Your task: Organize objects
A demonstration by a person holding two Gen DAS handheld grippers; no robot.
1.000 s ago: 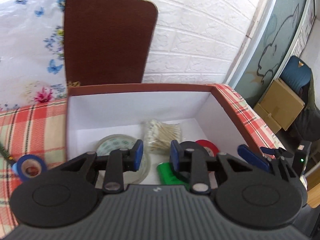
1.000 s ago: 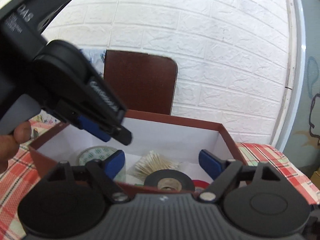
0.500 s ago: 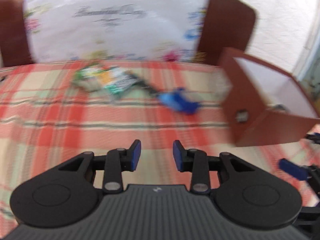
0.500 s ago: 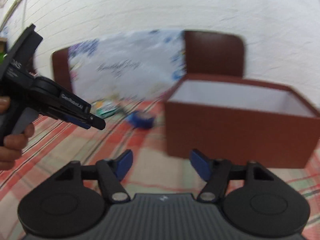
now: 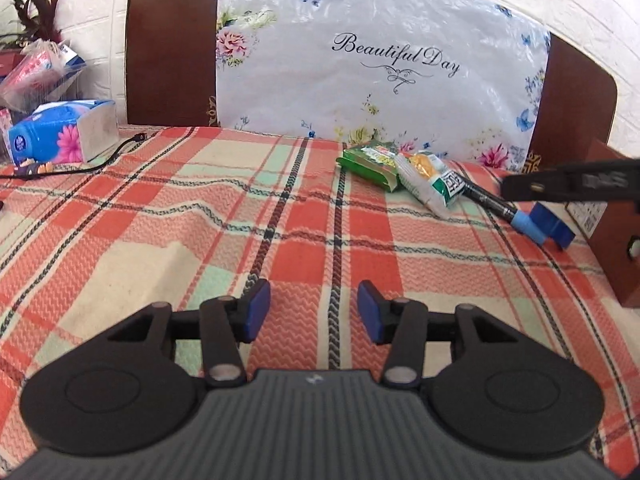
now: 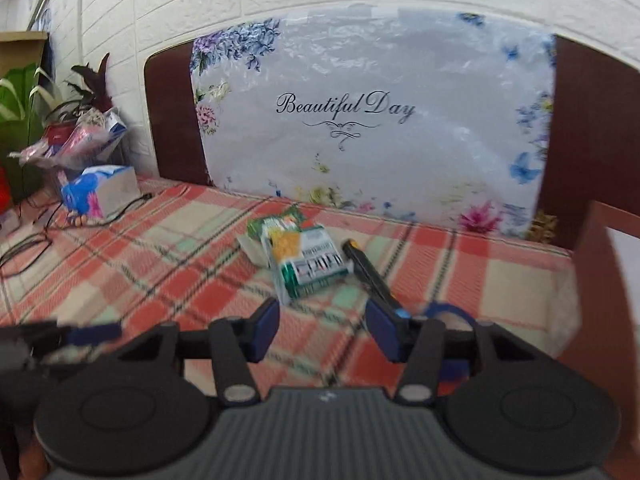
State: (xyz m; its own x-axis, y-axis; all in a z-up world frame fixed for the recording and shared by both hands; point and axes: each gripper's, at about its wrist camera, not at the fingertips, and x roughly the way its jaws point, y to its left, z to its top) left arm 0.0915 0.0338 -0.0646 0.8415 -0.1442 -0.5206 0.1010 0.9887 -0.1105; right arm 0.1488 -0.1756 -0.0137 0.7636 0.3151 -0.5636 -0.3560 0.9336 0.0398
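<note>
On the plaid tablecloth lie a green snack packet (image 5: 370, 164), a clear snack packet (image 5: 430, 182) (image 6: 308, 262) and a black marker with a blue cap (image 5: 500, 208) (image 6: 370, 276). A blue tape roll (image 6: 448, 314) shows just behind my right fingers. The brown box (image 5: 612, 248) (image 6: 600, 280) stands at the right edge. My left gripper (image 5: 314, 312) is open and empty over bare cloth. My right gripper (image 6: 322, 330) is open and empty, just short of the marker; one of its fingers (image 5: 552, 226) shows by the marker cap in the left wrist view.
A floral "Beautiful Day" cushion (image 5: 380, 60) leans on a brown headboard at the back. A blue tissue pack (image 5: 60, 134), plastic bags (image 5: 36, 72) and a black cable (image 5: 80, 166) lie at the far left. Plants (image 6: 24, 92) stand beyond.
Both grippers have swung left away from the brown box's inside and now face the tablecloth with the packets and marker. Both stay open and empty.
</note>
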